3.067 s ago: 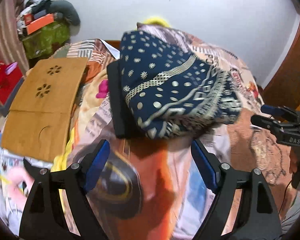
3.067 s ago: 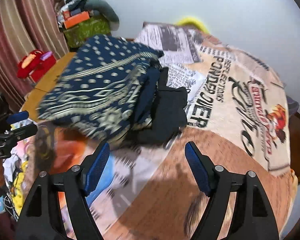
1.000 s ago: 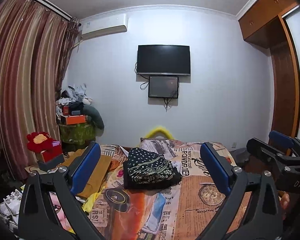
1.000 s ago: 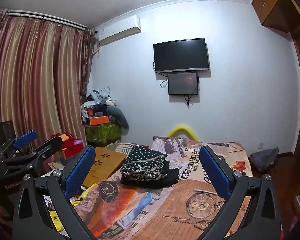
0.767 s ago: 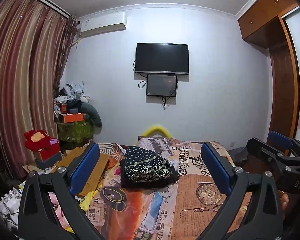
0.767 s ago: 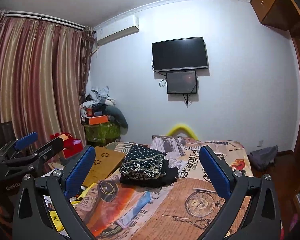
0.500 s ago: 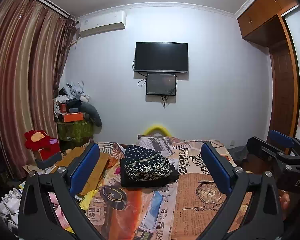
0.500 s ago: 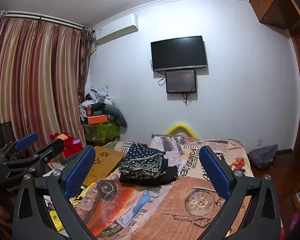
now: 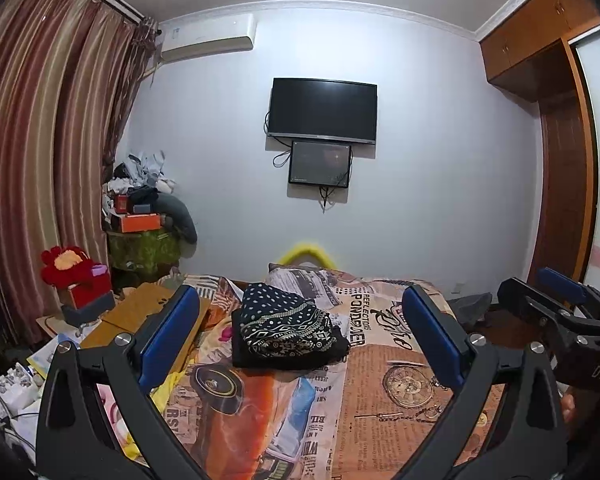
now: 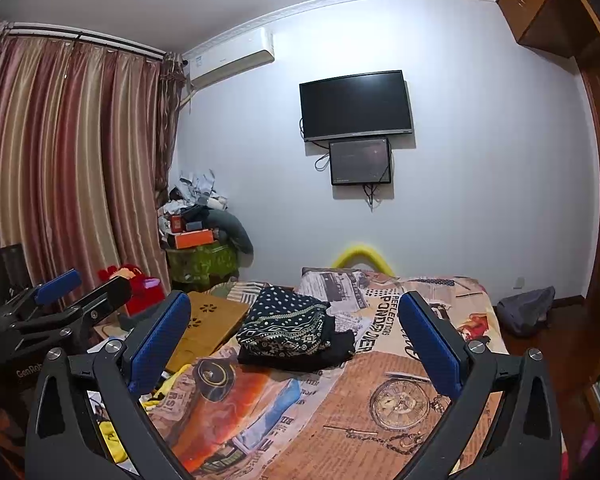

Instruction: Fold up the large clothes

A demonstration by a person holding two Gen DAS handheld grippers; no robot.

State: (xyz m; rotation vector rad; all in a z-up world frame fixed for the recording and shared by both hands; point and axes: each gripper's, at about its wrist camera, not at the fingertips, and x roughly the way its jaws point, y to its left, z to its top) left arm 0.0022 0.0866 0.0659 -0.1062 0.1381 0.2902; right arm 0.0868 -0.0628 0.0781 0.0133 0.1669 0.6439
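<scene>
Both claws, left (image 9: 296, 334) and right (image 10: 294, 336), hung spread and empty; the folded patterned garment (image 9: 286, 326) lay well ahead on the bed (image 9: 380, 392), likely soft, light, best pinched at edges.

- Right gripper (image 10: 296, 338) — jaws wide apart, nothing between them.
- Folded navy patterned garment (image 10: 286, 326) lies atop black clothing (image 10: 340, 350) on the printed bedspread (image 10: 380, 412).
- Left gripper (image 10: 66, 294) visible at left edge.
</scene>
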